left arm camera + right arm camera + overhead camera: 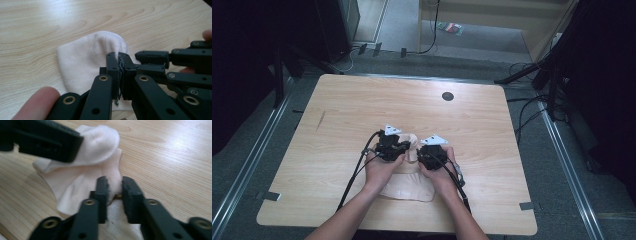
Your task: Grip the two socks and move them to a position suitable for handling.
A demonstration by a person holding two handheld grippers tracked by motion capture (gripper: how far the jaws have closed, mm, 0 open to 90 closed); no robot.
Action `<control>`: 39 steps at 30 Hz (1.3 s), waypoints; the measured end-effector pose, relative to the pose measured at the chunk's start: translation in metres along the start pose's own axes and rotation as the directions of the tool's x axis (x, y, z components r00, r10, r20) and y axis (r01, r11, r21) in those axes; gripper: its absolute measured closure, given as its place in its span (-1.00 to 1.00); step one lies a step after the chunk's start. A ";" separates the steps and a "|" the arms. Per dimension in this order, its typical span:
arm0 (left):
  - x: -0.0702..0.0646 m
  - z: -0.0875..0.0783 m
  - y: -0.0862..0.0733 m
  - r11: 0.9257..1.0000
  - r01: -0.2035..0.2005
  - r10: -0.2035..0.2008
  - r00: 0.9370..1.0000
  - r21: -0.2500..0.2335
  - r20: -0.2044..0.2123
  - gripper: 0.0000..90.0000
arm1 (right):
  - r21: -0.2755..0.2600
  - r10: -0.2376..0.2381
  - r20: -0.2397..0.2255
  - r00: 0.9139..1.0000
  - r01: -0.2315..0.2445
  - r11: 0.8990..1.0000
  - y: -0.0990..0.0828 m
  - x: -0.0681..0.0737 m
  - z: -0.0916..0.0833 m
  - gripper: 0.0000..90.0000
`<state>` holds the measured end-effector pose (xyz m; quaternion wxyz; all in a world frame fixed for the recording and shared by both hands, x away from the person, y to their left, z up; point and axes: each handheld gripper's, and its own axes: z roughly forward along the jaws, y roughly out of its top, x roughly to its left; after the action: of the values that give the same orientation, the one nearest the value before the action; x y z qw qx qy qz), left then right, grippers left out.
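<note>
A pale pink sock (408, 184) is laid on the wooden bench (337, 130), close to the person's edge, and both claws are set on its far end. In the left gripper view, the left claw (119, 65) is seen clamped together on a fold of the sock fabric, with threads pinched between the pads. In the right gripper view, the right claw (114, 188) is placed over the sock edge with the jaws nearly together; a narrow gap is left, and the fabric is seen between them, but it is not yet firmly pressed.

The step in hand is judged to be the gripping of the sock for folding or turning. For the next move, a full clamp by the right claw is probably needed before the fabric is pulled.

No containers are seen on the bench.
</note>
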<state>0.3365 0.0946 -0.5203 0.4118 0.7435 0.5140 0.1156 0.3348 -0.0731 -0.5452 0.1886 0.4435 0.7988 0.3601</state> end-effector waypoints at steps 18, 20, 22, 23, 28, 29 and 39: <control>0.066 -0.038 -0.023 0.984 0.170 -0.169 0.985 -0.055 0.025 0.88 | -0.006 0.010 0.039 0.999 -0.010 1.000 -0.008 -0.024 -0.019 0.96; 0.071 -0.040 -0.027 0.975 0.210 -0.208 0.978 -0.070 0.024 0.66 | 0.000 -0.004 0.045 0.999 0.004 1.000 -0.009 -0.025 -0.020 0.95; 0.074 -0.043 -0.028 0.970 0.229 -0.228 0.973 -0.080 0.027 0.57 | -0.009 -0.012 0.038 0.999 0.012 1.000 -0.009 -0.027 -0.021 0.92; 0.076 -0.044 -0.028 0.967 0.238 -0.237 0.971 -0.089 0.020 0.45 | -0.016 -0.013 0.033 0.999 0.013 1.000 -0.009 -0.028 -0.022 0.85; 0.078 -0.042 -0.023 0.963 0.253 -0.254 0.967 -0.095 0.003 0.20 | -0.064 0.058 0.043 0.997 -0.055 0.996 -0.005 -0.034 -0.028 0.55; 0.078 -0.039 -0.021 0.963 0.256 -0.257 0.966 -0.090 -0.001 0.20 | -0.064 0.058 0.043 0.997 -0.055 0.996 -0.005 -0.034 -0.028 0.55; 0.077 -0.020 -0.017 0.969 0.243 -0.245 0.969 -0.052 -0.026 0.19 | -0.064 0.160 -0.006 0.987 -0.161 0.985 -0.005 -0.041 -0.020 0.42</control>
<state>0.3476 0.1734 -0.5390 0.4325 0.6625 0.6051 0.0886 0.3416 -0.1174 -0.5361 0.1727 0.4999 0.7486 0.3999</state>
